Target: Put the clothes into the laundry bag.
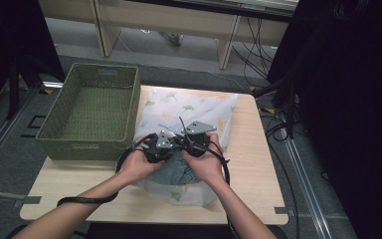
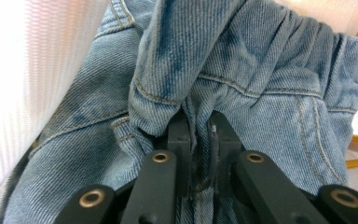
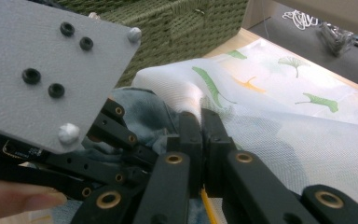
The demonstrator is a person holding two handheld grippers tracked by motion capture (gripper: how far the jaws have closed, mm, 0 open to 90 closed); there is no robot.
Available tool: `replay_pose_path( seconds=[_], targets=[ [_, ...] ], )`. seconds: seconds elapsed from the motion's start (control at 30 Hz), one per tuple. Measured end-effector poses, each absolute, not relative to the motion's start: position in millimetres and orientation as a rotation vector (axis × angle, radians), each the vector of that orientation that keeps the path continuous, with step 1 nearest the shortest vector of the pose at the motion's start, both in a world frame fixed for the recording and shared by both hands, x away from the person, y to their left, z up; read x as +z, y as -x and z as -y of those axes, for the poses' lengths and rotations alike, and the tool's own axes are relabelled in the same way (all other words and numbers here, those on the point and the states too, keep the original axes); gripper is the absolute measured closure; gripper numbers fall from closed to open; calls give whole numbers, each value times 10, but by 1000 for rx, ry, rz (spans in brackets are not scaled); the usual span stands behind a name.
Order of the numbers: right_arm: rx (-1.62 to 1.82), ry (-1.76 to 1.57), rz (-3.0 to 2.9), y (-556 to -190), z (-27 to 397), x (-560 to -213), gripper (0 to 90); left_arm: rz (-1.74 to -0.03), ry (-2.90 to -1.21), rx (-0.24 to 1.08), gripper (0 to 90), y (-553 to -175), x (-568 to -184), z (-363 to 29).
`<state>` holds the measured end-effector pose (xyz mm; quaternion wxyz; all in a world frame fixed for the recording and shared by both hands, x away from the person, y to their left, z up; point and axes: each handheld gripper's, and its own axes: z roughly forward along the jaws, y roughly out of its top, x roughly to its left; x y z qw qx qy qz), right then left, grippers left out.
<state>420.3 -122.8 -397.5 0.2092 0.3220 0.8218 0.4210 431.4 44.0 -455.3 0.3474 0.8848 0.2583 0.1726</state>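
Jaws of left gripper (image 2: 199,128) pinch a fold of the denim garment (image 2: 242,70); jaws of right gripper (image 3: 201,122) are pressed together on the edge of the white mesh bag (image 3: 307,135) w/ leaf print. Denim sits in the bag's mouth at the desk's (image 1: 258,169) near-center, both hands close together there. Green woven basket (image 1: 92,107) stands left, touching the bag's edge; open desk room to the right.
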Motion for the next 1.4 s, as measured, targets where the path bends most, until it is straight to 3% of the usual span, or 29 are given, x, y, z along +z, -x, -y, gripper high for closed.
replay_pose_path(
  seconds=[0.5,0.63,0.9,1.2,1.4],
  targets=[
    [1168,-916,-2285,-4200,1231,-3993,899,-655,-2284,444,731,-4275,-4553,-471],
    [1169,-911,-2282,-4207,1237,-3992,899,-642,-2268,427,637,-4248,-4557,-472],
    [1168,-907,-2270,-4226,1271,-3978,898,-569,-2236,427,359,-4136,-4479,-519],
    [1172,-911,-2269,-4230,1275,-3975,898,-529,-2176,480,274,-3962,-4191,-796],
    [1171,-912,-2267,-4230,1274,-3975,898,-532,-2273,483,223,-3864,-4190,-1072]
  ],
)
